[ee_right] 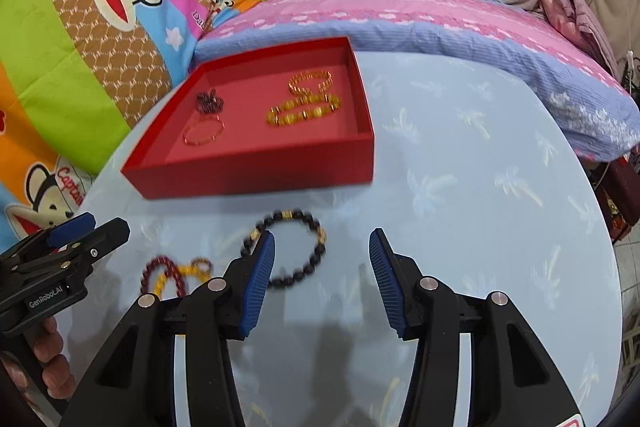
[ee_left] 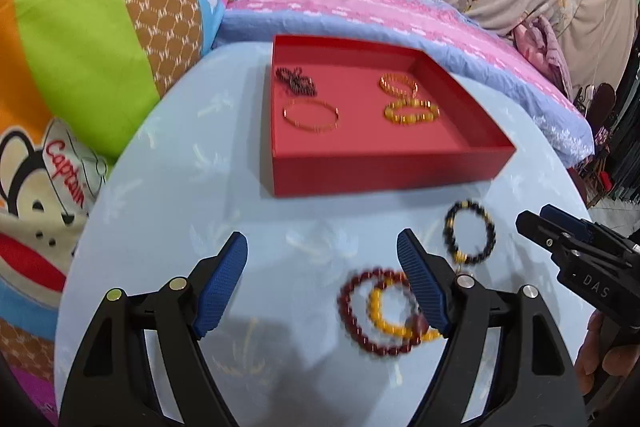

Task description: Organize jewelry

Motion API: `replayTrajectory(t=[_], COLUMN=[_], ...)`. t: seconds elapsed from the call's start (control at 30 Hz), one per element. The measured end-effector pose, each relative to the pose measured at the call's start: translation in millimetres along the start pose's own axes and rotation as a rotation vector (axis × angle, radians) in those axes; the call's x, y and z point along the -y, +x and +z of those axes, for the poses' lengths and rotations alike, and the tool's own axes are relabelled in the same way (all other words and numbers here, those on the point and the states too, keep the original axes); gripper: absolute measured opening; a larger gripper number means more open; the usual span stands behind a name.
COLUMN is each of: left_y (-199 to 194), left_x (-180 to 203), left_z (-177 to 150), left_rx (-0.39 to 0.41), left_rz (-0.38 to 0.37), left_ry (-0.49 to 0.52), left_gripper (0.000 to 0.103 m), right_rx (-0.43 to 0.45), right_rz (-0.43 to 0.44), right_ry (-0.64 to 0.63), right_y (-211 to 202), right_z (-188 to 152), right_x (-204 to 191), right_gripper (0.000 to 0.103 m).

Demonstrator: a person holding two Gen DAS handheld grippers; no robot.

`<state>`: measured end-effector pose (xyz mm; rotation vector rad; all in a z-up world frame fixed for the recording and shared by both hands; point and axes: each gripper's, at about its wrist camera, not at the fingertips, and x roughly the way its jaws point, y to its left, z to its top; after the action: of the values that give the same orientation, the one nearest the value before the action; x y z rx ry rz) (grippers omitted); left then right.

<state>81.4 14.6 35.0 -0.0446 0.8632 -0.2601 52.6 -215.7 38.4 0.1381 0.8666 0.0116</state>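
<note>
Left wrist view
Table: a round table (ee_left: pixel 168 163) under a pale blue cloth with a faint leaf print; a bed with a pink and blue cover lies beyond its far edge.
Red tray: an open red tray (ee_left: pixel 384 173) sits toward the far edge of the table, its front wall facing the camera.
Tray contents: four pieces lie apart on its floor. A dark beaded bunch (ee_left: pixel 296 81) is in the far left corner, a thin gold bangle (ee_left: pixel 311 115) in front of it, a gold bead bracelet (ee_left: pixel 398 85) at far right, and an amber bead bracelet (ee_left: pixel 411 111) just in front of that.
Loose jewelry: a black bead bracelet (ee_left: pixel 470 237) lies on the cloth in front of the tray's right corner. Nearer, a dark red bead bracelet (ee_left: pixel 352 311) overlaps a yellow bead bracelet (ee_left: pixel 378 311); both are blurred.
Left gripper: the left gripper (ee_left: pixel 322 281) hangs over the cloth, fingers spread wide, nothing between them. Its right finger (ee_left: pixel 420 283) covers part of the red and yellow pair.
Right gripper: the right gripper (ee_left: pixel 560 227) enters from the right edge; I cannot tell how its fingers stand from here.

Right wrist view
Red tray: the tray (ee_right: pixel 256 173) sits left of centre, the same four pieces inside.
Black bead bracelet: it (ee_right: pixel 316 255) lies just in front of the tray, its left side hidden behind one blue finger (ee_right: pixel 258 281).
Right gripper: the right gripper (ee_right: pixel 322 277) has its fingers wide apart, holding nothing.
Left gripper: the left gripper (ee_right: pixel 80 231) shows side-on at the left edge, near the red (ee_right: pixel 154 273) and yellow (ee_right: pixel 188 270) bracelets.
</note>
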Motion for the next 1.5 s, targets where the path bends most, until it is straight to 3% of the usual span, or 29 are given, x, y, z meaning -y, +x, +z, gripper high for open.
replayTrajectory(t=[0.2,0.33,0.57,0.67,0.93,1.1,1.17,1.37,1.5], left_y=[6,15,15,10,20,22,23,22,21], left_x=[6,8,0,-6,2,9,10,8,7], left_z=[-24,-29,-28,-27,-30,-29,-28,-29,-29], left_rx=[-0.027,-0.052,-0.048,-0.036,-0.036,-0.032,-0.032,-0.030,-0.030], left_rz=[0.009,0.006,-0.004,-0.022,0.035,0.032,0.021,0.003,-0.005], left_ry=[0.022,0.034,0.004,-0.022,0.036,0.066,0.067,0.051,0.044], left_gripper=[0.072,0.063,0.051,0.051,0.045,0.028,0.010,0.008,0.008], right_rx=[-0.047,-0.056,-0.052,-0.053,-0.061,-0.061,-0.058,-0.049,-0.056], right_rz=[-0.001,0.002,0.008,0.009,0.005,0.003,0.003,0.001,-0.008], right_ry=[0.016,0.025,0.029,0.035,0.040,0.027,0.023,0.023,0.007], right_y=[2,2,2,3,7,14,17,31,43], right_z=[-26,-35,-38,-37,-37,-30,-26,-9,-1], right_x=[4,6,6,7,8,4,2,-2,-8], right_gripper=[0.049,0.049,0.049,0.049,0.049,0.049,0.049,0.048,0.043])
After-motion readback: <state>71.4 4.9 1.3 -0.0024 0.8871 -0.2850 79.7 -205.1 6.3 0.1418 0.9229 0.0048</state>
